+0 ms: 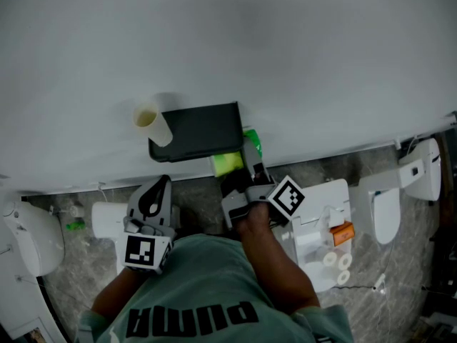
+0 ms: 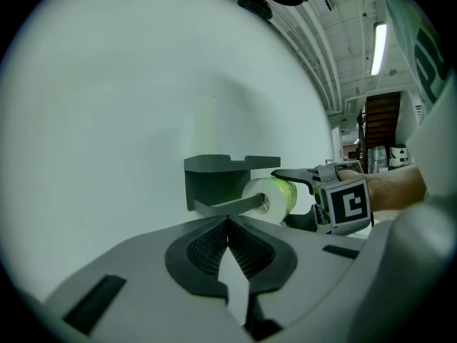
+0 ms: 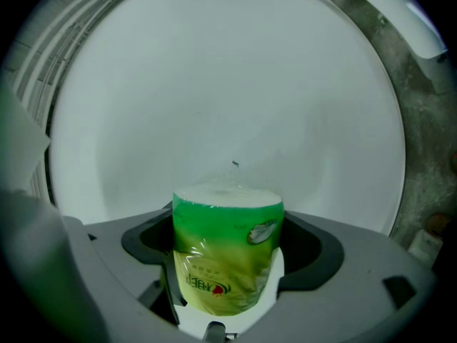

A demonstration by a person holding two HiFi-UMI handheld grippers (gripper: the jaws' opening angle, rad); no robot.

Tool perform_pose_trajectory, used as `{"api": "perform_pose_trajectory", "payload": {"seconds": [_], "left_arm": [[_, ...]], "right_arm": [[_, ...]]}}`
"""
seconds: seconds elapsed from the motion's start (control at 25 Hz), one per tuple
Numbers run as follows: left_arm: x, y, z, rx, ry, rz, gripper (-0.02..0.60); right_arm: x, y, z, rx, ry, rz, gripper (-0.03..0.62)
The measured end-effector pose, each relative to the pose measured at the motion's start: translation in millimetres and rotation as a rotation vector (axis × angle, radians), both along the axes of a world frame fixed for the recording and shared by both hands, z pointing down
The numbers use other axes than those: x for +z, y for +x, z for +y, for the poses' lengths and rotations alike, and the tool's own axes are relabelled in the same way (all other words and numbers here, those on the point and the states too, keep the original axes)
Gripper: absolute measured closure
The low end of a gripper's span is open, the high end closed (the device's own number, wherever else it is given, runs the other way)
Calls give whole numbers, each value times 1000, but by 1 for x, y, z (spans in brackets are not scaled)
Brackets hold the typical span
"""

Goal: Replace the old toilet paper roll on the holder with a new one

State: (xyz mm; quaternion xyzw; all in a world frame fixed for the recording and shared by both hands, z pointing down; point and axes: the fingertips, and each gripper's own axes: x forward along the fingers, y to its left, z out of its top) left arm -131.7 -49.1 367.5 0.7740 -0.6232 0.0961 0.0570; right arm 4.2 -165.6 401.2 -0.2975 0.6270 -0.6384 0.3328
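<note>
A dark grey holder [image 1: 200, 131] hangs on the white wall, and a pale cardboard tube [image 1: 151, 122] stands at its left end. My right gripper [image 1: 246, 164] is shut on a new roll in green wrapper [image 1: 228, 163], held just below the holder's right end. In the right gripper view the roll [image 3: 227, 245] fills the space between the jaws of that gripper [image 3: 227, 270]. In the left gripper view the roll's white end [image 2: 265, 200] meets the tip of the holder's bar [image 2: 228, 206]. My left gripper [image 1: 153, 199] is shut and holds nothing, below the holder's left side.
White bathroom fixtures stand on the grey stone floor at the left [image 1: 28, 234] and the right [image 1: 400, 191]. A white tray [image 1: 318, 227] below right holds spare rolls [image 1: 337, 259] and an orange item [image 1: 343, 232].
</note>
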Motion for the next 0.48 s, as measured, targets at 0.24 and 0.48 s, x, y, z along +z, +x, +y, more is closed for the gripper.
{"api": "perform_pose_trajectory", "payload": {"seconds": [0.24,0.48], "left_arm": [[0,-6,-1,-13,3,23,577],[4,-14,0,-16,2,19,577]], "right_arm": [[-2,-16,12,3,16,-12,152],[-4,-33,24,0,20,-26,152]]}}
